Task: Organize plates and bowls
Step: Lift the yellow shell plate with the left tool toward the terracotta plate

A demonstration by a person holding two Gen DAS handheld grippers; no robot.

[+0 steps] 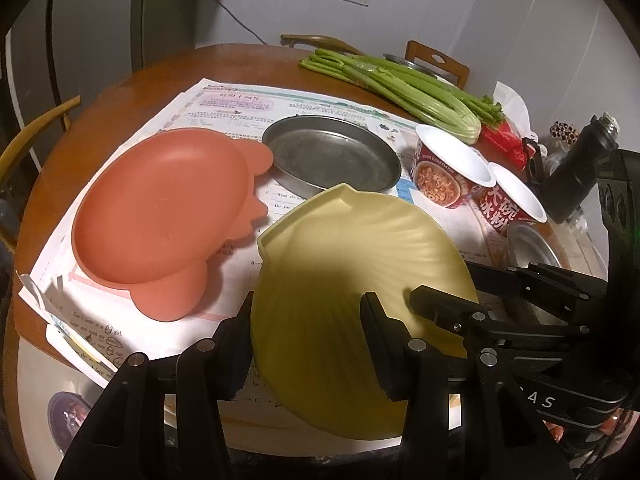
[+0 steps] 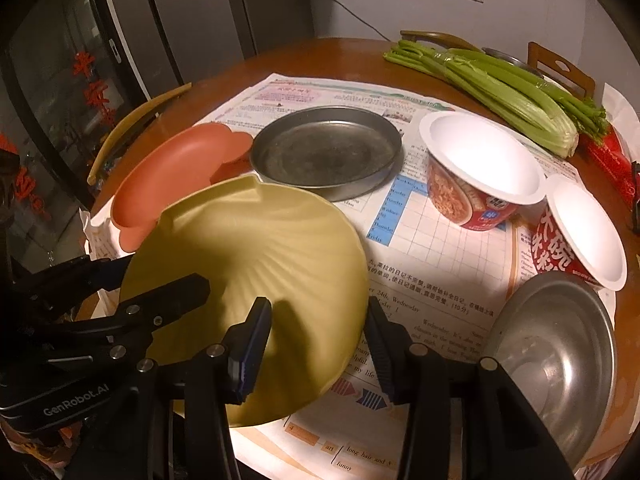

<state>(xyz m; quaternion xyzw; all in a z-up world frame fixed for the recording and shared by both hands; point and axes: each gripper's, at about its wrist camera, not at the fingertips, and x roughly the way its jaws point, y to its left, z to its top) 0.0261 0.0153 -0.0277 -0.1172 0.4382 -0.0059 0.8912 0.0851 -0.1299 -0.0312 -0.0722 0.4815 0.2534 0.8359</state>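
Observation:
A yellow shell-shaped plate (image 1: 352,280) (image 2: 256,264) lies on the paper-covered table near the front. My left gripper (image 1: 308,332) is open and straddles its left rim, one finger outside and one over the plate. My right gripper (image 2: 320,332) is open and straddles its right rim. Each gripper shows in the other's view. A red crab-shaped plate (image 1: 160,208) (image 2: 168,168) lies to the left. A round metal plate (image 1: 332,156) (image 2: 324,148) lies behind. A steel bowl (image 2: 556,364) sits at the right.
Two paper cups (image 2: 480,168) (image 2: 580,232) stand at the right. Celery (image 2: 500,88) lies at the back right. A dark bottle (image 1: 580,164) stands at the far right. Chairs (image 1: 36,136) surround the round table. A glass cabinet (image 2: 60,100) is at the left.

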